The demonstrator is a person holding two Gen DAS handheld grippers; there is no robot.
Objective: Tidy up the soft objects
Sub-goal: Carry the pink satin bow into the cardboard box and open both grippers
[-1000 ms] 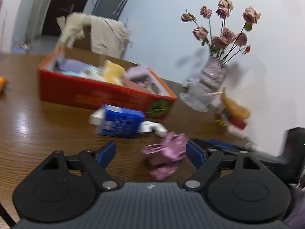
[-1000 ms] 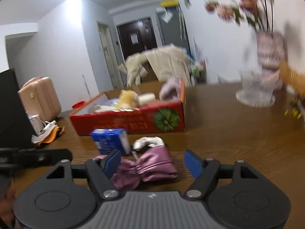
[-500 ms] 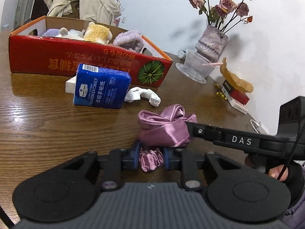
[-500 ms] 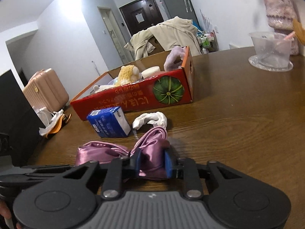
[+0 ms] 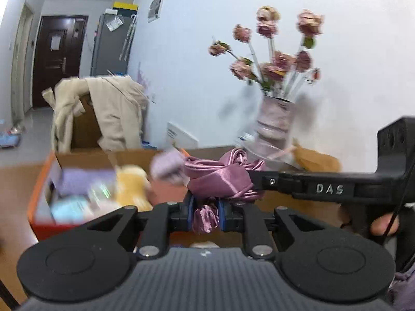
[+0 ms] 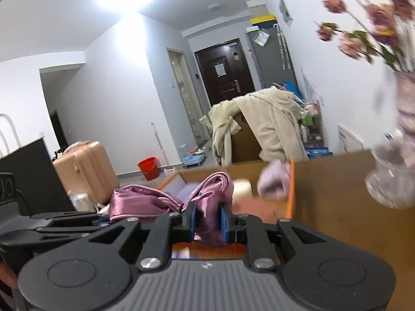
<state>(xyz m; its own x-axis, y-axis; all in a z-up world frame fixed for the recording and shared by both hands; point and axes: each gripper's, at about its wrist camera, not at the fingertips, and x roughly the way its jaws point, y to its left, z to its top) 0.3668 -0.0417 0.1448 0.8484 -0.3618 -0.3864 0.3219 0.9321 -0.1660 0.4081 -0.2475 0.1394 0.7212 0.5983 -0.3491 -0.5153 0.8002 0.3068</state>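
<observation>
A: Left wrist view first. Pose?

B: Left gripper (image 5: 205,216) held off the table, aimed slightly downward toward the orange box (image 5: 36,194). Jaws narrow, having just been closing, clamped on a gathered end of the purple satin cloth (image 5: 220,178). Right gripper (image 5: 253,181) reaching in from the right edge, gripped by a hand (image 5: 384,226) low at the right, its tip buried in the other end of the same cloth.

A: Cloth position?

B: Strung between the two grippers, clear of the table, in front of the box's near right corner.

A: Counts here?

B: Two grippers, one satin cloth, one box with several soft items inside, too blurred to number. One vase (image 5: 273,124) of dried roses beside the wall, one beige coat (image 5: 114,114) draped behind the box.

A: Right wrist view?

B: Right gripper (image 6: 207,223) likewise raised, pointing a little down at the box (image 6: 291,194). Blue pads close together, just been closing too, pinching a fold of the cloth (image 6: 160,199). Left gripper (image 6: 103,219) entering from the left edge, holding the cloth's far end.

A: Counts?

B: Again two grippers, one cloth. One lilac soft item (image 6: 275,178) at the box's right wall. One pink suitcase (image 6: 85,171), one red bucket (image 6: 149,167) on the floor, one dark door (image 6: 224,72) behind.
</observation>
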